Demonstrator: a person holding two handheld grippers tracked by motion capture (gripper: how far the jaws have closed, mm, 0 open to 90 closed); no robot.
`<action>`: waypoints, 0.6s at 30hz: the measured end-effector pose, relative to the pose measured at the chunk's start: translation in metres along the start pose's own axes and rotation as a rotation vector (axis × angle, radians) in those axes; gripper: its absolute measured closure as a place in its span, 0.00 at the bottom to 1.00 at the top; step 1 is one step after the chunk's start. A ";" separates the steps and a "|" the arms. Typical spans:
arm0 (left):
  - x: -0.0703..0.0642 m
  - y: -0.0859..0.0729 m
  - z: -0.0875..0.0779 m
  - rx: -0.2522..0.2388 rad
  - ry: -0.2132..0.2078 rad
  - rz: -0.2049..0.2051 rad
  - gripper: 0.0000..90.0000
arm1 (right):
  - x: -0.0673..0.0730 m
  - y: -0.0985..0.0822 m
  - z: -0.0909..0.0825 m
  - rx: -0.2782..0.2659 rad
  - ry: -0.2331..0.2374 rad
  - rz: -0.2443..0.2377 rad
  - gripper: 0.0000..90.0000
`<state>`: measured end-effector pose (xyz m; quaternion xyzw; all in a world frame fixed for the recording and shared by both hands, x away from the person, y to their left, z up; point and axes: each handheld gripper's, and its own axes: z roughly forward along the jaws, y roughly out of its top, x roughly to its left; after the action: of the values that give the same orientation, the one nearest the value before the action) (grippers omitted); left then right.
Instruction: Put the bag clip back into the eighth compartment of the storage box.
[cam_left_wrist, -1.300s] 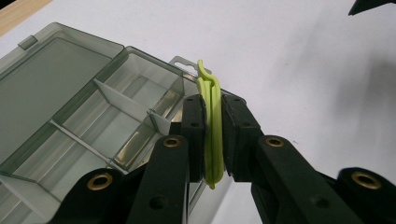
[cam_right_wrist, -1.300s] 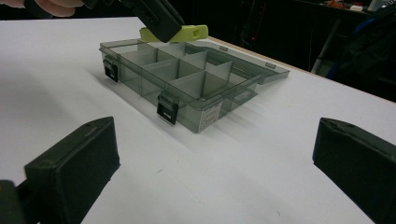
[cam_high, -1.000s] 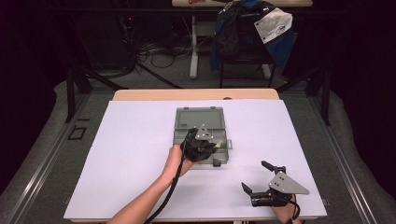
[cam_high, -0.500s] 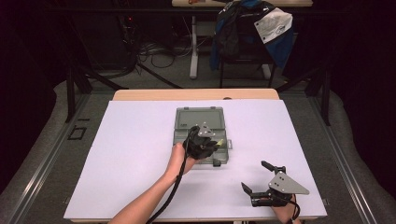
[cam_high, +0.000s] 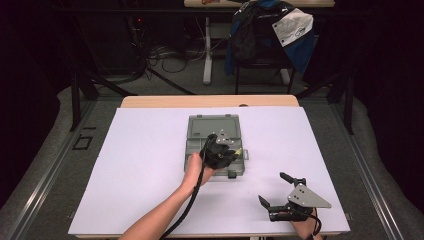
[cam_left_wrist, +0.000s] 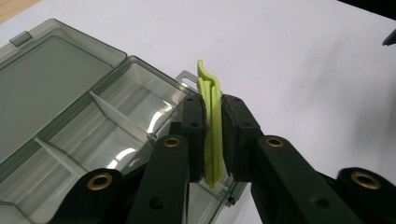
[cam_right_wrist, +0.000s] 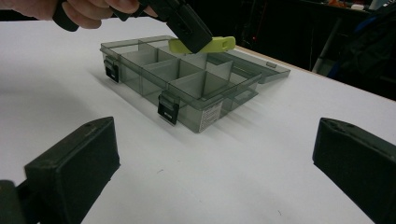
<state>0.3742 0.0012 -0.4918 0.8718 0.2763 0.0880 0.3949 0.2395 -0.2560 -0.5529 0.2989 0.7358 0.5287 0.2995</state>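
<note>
Hovering over the open organizer box (cam_high: 214, 131) mid-desk: left tool (cam_high: 218, 153), far nearer than the wide-open right tool (cam_high: 278, 189). Clamped upright between left pads (cam_left_wrist: 194, 122): green lever (cam_left_wrist: 212, 126), compartments below-left. Seen level from the right.

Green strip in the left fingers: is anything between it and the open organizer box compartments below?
Nothing visible blocks it. The left gripper is shut on the green strip, held above the open organizer box. The lid lies flat behind, and the compartments in view look empty. The right gripper sits apart, open.
</note>
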 end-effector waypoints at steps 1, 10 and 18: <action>0.000 0.000 0.001 -0.001 0.000 -0.005 0.89 | 0.000 0.000 0.000 -0.002 0.002 0.001 0.00; 0.001 0.000 0.009 -0.005 0.003 -0.056 0.89 | 0.000 0.000 0.000 0.000 0.001 0.000 0.00; 0.000 0.000 0.014 -0.004 0.006 -0.076 0.89 | 0.001 0.000 0.001 -0.002 0.002 -0.003 0.00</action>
<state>0.3795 -0.0073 -0.5014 0.8595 0.3102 0.0761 0.3990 0.2398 -0.2549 -0.5534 0.2968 0.7361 0.5293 0.3000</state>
